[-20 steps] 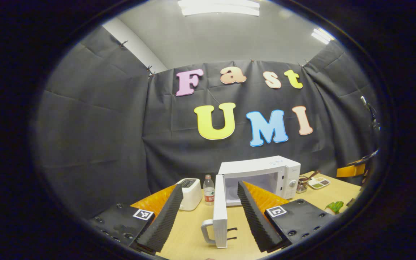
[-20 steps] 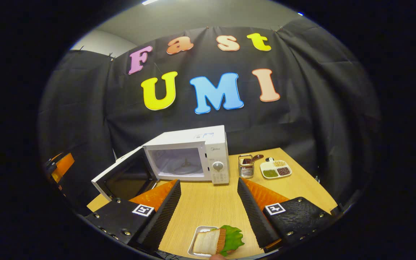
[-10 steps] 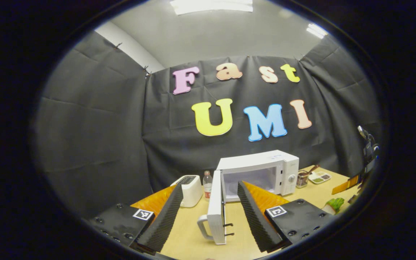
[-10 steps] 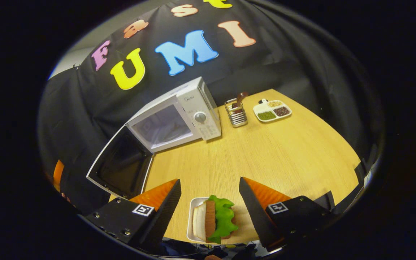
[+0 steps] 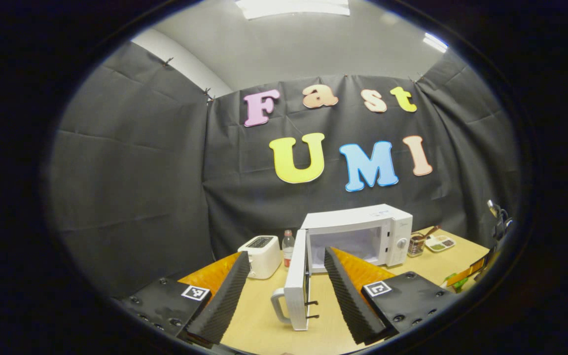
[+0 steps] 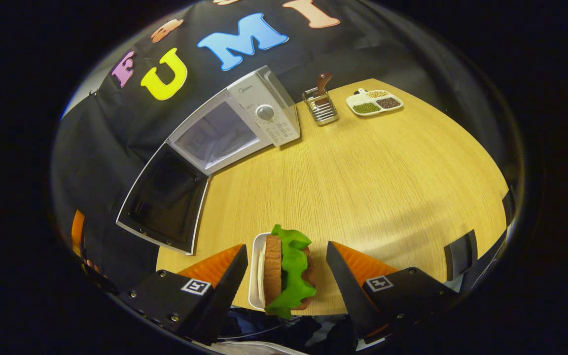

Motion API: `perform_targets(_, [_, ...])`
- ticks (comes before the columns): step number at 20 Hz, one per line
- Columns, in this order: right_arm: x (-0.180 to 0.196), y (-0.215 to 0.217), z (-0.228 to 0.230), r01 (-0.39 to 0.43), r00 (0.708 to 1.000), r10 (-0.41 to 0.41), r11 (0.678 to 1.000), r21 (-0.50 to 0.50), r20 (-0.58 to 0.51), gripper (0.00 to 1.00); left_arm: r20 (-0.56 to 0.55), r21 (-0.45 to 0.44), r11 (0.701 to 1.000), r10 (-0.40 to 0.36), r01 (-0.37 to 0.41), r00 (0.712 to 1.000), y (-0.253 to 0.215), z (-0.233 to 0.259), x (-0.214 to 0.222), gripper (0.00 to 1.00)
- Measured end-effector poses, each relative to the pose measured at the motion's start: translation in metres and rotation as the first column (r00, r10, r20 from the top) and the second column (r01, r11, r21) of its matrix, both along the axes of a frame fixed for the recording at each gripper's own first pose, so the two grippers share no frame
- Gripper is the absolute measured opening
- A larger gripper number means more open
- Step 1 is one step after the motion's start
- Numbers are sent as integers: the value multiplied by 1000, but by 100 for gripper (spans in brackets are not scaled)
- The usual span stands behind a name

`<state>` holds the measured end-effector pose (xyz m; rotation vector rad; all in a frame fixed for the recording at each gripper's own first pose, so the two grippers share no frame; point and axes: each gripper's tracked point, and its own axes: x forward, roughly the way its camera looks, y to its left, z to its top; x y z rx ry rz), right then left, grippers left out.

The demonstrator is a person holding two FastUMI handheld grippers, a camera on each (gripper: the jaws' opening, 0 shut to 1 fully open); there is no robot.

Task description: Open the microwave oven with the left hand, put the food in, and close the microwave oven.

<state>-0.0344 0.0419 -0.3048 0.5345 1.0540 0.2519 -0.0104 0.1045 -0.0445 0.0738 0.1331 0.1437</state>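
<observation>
Left gripper (image 5: pixel 284 291): fingers spread wide, holding nothing, straddling the edge of the open microwave door (image 5: pixel 297 283). Microwave oven (image 6: pixel 237 125) sits at the table's (image 6: pixel 372 167) far left. Right gripper (image 6: pixel 284 288): spread wide, unclamped, the sandwich (image 6: pixel 286 276) on its tray (image 6: pixel 255 276) between the fingers at the table's near edge.

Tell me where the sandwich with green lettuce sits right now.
In the right gripper view, the sandwich with green lettuce lies in a small white tray at the near edge of the wooden table, between the open fingers of the right hand-held gripper.
</observation>
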Motion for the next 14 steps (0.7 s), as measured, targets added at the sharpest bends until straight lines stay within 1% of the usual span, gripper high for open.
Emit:
perform_targets(1, [-5,3,-4,-9,1000,9,1000,10,-20,98,-4,0,1000,6,-6,1000,-1,-1,-2,94])
perform_targets(2, [-9,4,-6,-15,999,16,1000,24,-40,98,-6,1,1000,12,-12,1000,-1,-1,-4,98])
perform_targets(4, [-15,11,-10,-18,997,23,998,67,-76,94,-7,9,1000,29,-29,1000,-1,-1,-9,98])
perform_targets(6, [-22,19,-10,-27,993,39,993,114,-108,93,-9,6,999,35,-35,999,-5,1,-13,99])
perform_targets(7, [-23,23,-13,-23,992,40,990,138,-123,84,-9,6,999,40,-40,999,-7,1,-17,99])
perform_targets(8, [-24,21,-9,-10,991,31,988,155,-134,70,-5,9,999,46,-46,999,-9,3,-18,99])
perform_targets(9, [-25,22,-11,0,990,26,984,176,-142,57,-1,12,999,53,-53,999,-10,5,-22,100])
perform_targets(10, [-27,23,-10,-11,988,40,981,193,-148,52,0,15,998,62,-62,998,-12,5,-25,100])
perform_targets(11, [-23,19,-15,-3,990,29,983,183,-138,52,1,16,997,71,-71,997,-13,4,-30,100])
perform_targets(12, [-23,28,-18,-32,988,61,981,194,-145,44,4,15,997,78,-78,997,-15,6,-35,100])
perform_targets(13, [-29,23,-11,-59,988,83,982,180,-129,37,6,15,996,88,-88,996,-17,6,-38,100])
perform_targets(14, [-28,25,-11,-89,988,108,983,163,-110,37,9,14,995,95,-96,995,-18,7,-41,100])
